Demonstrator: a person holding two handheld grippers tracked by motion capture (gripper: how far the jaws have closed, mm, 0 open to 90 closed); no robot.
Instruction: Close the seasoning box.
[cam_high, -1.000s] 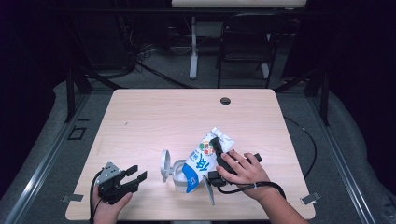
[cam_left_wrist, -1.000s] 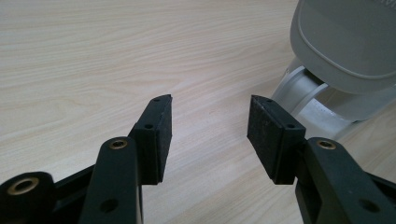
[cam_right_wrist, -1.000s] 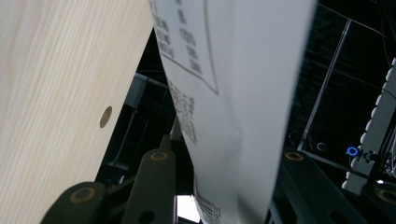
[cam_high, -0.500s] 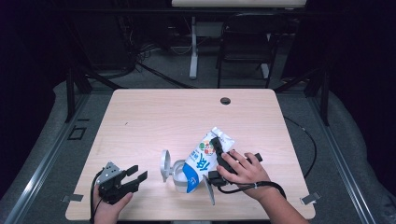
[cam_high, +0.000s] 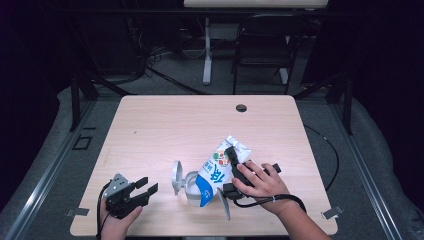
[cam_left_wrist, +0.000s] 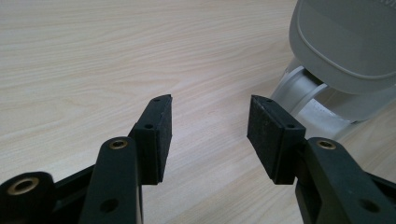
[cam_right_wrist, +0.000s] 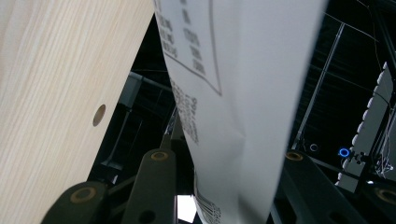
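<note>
A white and blue carton (cam_high: 217, 172) with printed fruit leans tilted, its lower end over a small white container (cam_high: 190, 190) whose grey lid (cam_high: 176, 176) stands flipped up. My right gripper (cam_high: 234, 165) is shut on the carton's upper part, with a hand on top of it. In the right gripper view the white printed carton (cam_right_wrist: 233, 93) sits between the two jaws of my right gripper (cam_right_wrist: 226, 158). My left gripper (cam_high: 145, 187) rests open near the table's front left, pointing at the container. Nothing is between the pads of my left gripper (cam_left_wrist: 210, 105), and the grey lid (cam_left_wrist: 345, 42) lies just beyond them.
The light wooden table (cam_high: 200, 125) has a round cable hole (cam_high: 241, 107) at the far middle. A black cable (cam_high: 325, 150) loops off the right edge. A chair (cam_high: 260, 45) and a desk leg stand on the dark floor behind the table.
</note>
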